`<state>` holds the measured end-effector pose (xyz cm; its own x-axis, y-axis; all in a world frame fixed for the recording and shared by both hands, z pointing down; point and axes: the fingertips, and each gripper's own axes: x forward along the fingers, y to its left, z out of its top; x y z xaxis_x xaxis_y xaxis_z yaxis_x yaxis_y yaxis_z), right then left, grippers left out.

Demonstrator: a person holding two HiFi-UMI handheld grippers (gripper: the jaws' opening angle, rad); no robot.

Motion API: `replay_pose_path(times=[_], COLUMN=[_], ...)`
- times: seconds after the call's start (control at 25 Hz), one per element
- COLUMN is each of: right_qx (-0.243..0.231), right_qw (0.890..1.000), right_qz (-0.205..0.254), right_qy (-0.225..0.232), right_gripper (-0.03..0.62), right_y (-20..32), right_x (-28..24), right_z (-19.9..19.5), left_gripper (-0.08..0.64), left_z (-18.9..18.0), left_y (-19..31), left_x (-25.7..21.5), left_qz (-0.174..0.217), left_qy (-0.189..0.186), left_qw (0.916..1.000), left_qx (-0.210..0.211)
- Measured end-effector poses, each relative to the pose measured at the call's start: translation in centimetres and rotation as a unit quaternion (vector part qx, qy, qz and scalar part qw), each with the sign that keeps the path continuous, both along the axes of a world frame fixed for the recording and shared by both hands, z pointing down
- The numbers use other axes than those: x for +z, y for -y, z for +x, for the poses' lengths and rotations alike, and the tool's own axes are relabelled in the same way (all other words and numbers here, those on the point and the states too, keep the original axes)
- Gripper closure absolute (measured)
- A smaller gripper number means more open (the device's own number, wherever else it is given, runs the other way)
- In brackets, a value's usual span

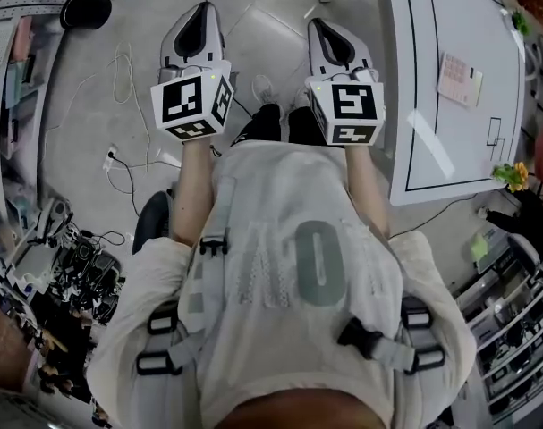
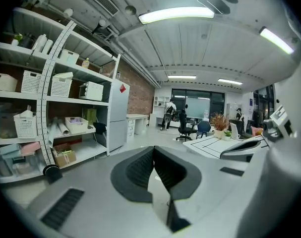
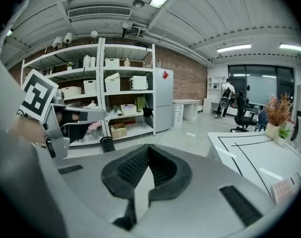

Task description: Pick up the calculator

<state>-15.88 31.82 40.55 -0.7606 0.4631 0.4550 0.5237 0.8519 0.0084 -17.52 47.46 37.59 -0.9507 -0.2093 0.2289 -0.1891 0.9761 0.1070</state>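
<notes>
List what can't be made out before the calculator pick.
- calculator: head view, too small to read keys or display.
- Right gripper view: calculator partly cut by the dark lens rim.
- Left gripper view: calculator not seen; right tongs cover part of the table.
- Far end of the table: head view, cut by the top edge.

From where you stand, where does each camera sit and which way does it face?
Head view: on the person's head, facing steeply down; shows torso, forearms, left gripper, right gripper, the table with the calculator.
Left gripper view: on the left gripper, looking along its shut fingers across the room; right gripper at right.
Right gripper view: likewise over its own shut fingers; left gripper at left.
Shared: shelves and table in both gripper views.
</notes>
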Motion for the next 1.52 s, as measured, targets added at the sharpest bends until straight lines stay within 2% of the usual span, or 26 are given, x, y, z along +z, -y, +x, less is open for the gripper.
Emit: replay_pose_path(times=[0.32, 0.48, 0.68, 0.8, 0.88, 1.0, 1.12, 1.32, 1.4, 1.44, 1.48, 1.52], right_qx=[-0.011, 0.005, 0.081, 0.142, 0.2, 0.285, 0.341, 0.45, 0.5, 0.519, 0.531, 0.54], right_qw=[0.998, 0.995, 0.99, 0.981, 0.97, 0.947, 0.928, 0.881, 0.855, 0.844, 0.837, 0.832], right_qz=[-0.051, -0.089, -0.104, -0.111, -0.111, -0.111, -0.108, -0.092, -0.081, -0.077, -0.074, -0.071], right_qy=[0.02, 0.035, 0.055, 0.076, 0.089, 0.095, 0.099, 0.113, 0.111, 0.11, 0.107, 0.104], right_gripper=[0.584, 0.584, 0.584, 0.584, 0.584, 0.584, 0.584, 0.584, 0.584, 0.584, 0.584, 0.584], right_y=[1.0, 2.4, 10.1, 16.9, 22.0, 28.7, 34.1, 41.2, 43.4, 44.1, 44.5, 45.0], right_x=[-0.2, -2.2, -4.0, -4.8, -4.9, -4.5, -4.3, -4.0, -3.9, -3.9, -3.8, -3.6], right_z=[-2.3, -3.9, -5.7, -5.9, -5.3, -2.9, -0.1, 5.4, 8.0, 9.2, 10.2, 10.9], left_gripper=[0.538, 0.539, 0.539, 0.539, 0.538, 0.538, 0.54, 0.538, 0.538, 0.538, 0.538, 0.538], left_z=[-1.0, -2.6, -5.6, -6.6, -6.8, -5.4, -3.3, -0.3, 1.3, 2.1, 2.6, 3.0], left_y=[4.0, 5.7, 13.8, 21.4, 27.4, 35.8, 42.4, 51.3, 54.5, 55.7, 56.6, 57.4], left_x=[-0.5, -1.9, -3.8, -4.2, -4.2, -4.4, -4.7, -4.5, -4.3, -4.2, -4.0, -3.7], left_qz=[-0.052, -0.064, -0.066, -0.06, -0.061, -0.066, -0.076, -0.059, -0.046, -0.041, -0.038, -0.038], left_qy=[0.005, 0.015, 0.032, 0.045, 0.055, 0.067, 0.083, 0.093, 0.089, 0.086, 0.081, 0.077], left_qw=[0.9986, 0.9975, 0.9927, 0.9843, 0.9708, 0.9404, 0.9134, 0.8621, 0.8337, 0.8221, 0.8154, 0.8125], left_qx=[0.01, 0.024, 0.096, 0.16, 0.225, 0.327, 0.391, 0.495, 0.543, 0.561, 0.572, 0.577])
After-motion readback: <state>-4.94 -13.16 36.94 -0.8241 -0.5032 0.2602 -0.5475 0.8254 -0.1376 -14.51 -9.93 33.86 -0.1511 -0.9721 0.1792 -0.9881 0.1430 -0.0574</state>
